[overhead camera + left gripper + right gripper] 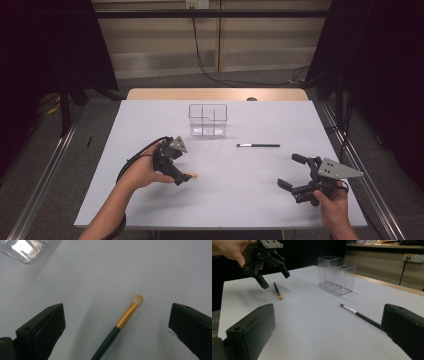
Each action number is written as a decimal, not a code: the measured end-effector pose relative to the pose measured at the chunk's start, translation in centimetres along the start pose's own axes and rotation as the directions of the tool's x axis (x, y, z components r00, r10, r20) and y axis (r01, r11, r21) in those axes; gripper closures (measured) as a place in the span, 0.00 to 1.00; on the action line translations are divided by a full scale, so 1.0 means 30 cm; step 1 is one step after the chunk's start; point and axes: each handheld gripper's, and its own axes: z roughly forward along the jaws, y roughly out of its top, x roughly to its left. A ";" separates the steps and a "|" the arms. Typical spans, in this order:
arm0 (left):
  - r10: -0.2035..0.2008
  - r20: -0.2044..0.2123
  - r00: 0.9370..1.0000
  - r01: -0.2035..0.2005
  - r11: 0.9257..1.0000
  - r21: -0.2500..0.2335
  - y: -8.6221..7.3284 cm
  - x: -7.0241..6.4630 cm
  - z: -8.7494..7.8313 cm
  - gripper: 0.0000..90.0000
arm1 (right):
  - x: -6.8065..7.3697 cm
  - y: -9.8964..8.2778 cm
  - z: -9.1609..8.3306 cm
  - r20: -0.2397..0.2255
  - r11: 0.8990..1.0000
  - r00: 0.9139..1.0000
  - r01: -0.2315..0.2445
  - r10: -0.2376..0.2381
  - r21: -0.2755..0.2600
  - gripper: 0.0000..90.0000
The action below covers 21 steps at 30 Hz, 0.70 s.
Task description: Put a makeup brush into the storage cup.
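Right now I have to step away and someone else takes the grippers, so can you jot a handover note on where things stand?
Left gripper: open, hovering over the brush, jaws either side of it, not touching.
Right gripper: open, holding nothing, near the table's right edge.
Brush: flat on the table, bristles pointing right in the high view.
Pen: flat on the table, right of the organizer.
Organizer: clear, upright, compartments look empty.
Done: nothing picked up.
Left: probably grasp the brush and the pen and put them in the organizer.
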 end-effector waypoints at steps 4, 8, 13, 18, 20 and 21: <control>0.014 -0.007 1.000 -0.014 1.000 0.016 0.004 -0.002 0.002 0.03 | 0.002 0.000 0.001 -0.001 1.000 1.000 0.003 -0.003 0.001 0.00; 0.034 -0.010 0.999 -0.033 0.998 0.047 0.010 -0.003 0.000 0.04 | 0.001 0.001 0.001 0.000 1.000 1.000 0.001 -0.001 0.002 0.00; 0.049 -0.005 0.999 -0.049 0.996 0.070 0.015 -0.003 0.000 0.07 | 0.001 0.000 0.000 0.002 1.000 1.000 0.002 -0.002 0.003 0.00; 0.071 0.000 0.997 -0.070 0.992 0.104 0.019 -0.005 0.005 0.10 | 0.001 0.000 -0.001 0.001 1.000 1.000 0.002 -0.002 0.004 0.00; 0.081 0.010 0.997 -0.081 0.989 0.120 0.020 -0.006 0.010 0.13 | 0.000 0.000 -0.002 0.001 1.000 1.000 0.002 -0.002 0.005 0.00; 0.083 0.011 0.997 -0.083 0.988 0.130 0.020 -0.007 0.012 0.14 | 0.000 0.000 -0.002 0.002 1.000 1.000 0.001 -0.001 0.005 0.00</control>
